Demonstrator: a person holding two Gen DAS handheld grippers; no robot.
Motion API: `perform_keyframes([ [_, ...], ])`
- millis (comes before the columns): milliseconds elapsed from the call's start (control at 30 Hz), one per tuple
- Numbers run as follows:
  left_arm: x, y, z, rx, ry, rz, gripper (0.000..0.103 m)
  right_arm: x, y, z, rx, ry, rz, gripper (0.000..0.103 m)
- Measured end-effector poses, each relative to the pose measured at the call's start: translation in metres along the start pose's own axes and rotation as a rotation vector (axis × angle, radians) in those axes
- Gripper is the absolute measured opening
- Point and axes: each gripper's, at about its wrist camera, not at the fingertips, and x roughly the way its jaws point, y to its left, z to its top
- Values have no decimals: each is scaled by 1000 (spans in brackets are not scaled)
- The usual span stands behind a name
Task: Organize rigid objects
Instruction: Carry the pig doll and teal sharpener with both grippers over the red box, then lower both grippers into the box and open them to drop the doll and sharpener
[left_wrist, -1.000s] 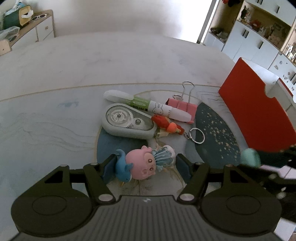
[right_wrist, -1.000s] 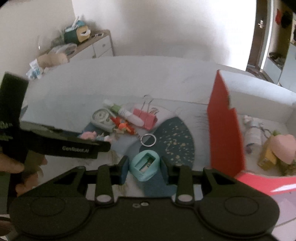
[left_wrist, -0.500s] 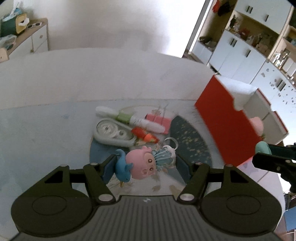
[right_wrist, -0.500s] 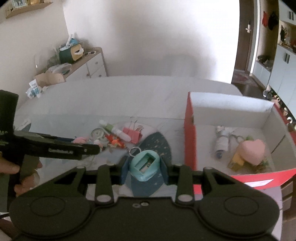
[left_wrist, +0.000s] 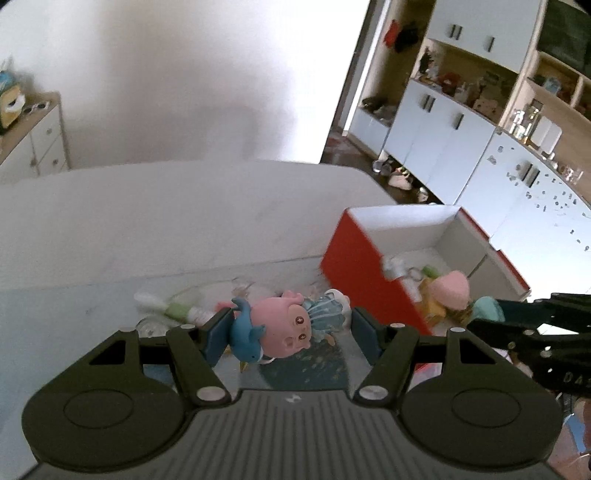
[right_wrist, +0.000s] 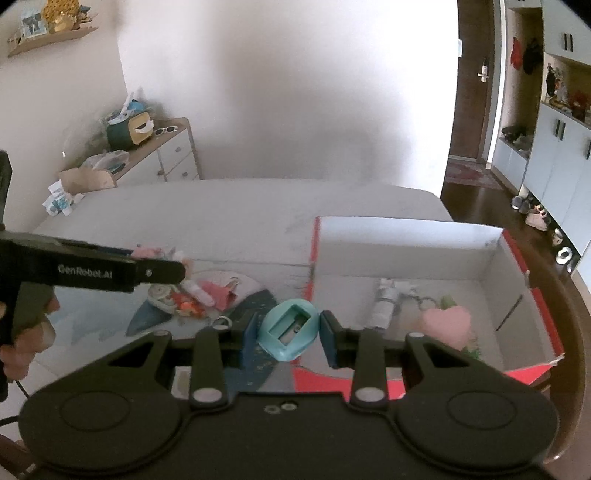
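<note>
The left gripper (left_wrist: 291, 330) clamps a pink figurine (left_wrist: 286, 328) between its pads, held above the table (left_wrist: 184, 206) beside the red box (left_wrist: 354, 273). The right gripper (right_wrist: 290, 330) grips a teal sharpener (right_wrist: 290, 328), raised near the box's left wall (right_wrist: 312, 254). Inside the box lie a pink toy (right_wrist: 447, 325) and a small bottle (right_wrist: 384, 299). A pen (right_wrist: 197, 291), clip (right_wrist: 219, 290) and tape dispenser (right_wrist: 160, 295) lie on the table.

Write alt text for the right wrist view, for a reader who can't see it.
The right gripper holds a teal pencil sharpener between its fingers, near the edge of a red box with a white interior holding a pink toy and a small white bottle. At left, the left gripper carries a pink figurine above stationery scattered on the table.
</note>
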Motion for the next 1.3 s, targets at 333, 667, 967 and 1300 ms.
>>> perform_keyframes([
  [333, 32, -60, 17, 47, 8, -16, 69, -3, -54, -7, 12, 14, -6, 35],
  [667, 86, -120, 37, 123, 49, -41, 69, 9, -110, -11, 12, 37, -58, 35],
  [967, 148, -158, 54, 181, 113, -26, 69, 38, -153, -5, 11, 78, -93, 35],
  [1300, 208, -182, 78, 191, 150, 19, 69, 81, -180, 17, -8, 102, -98, 35],
])
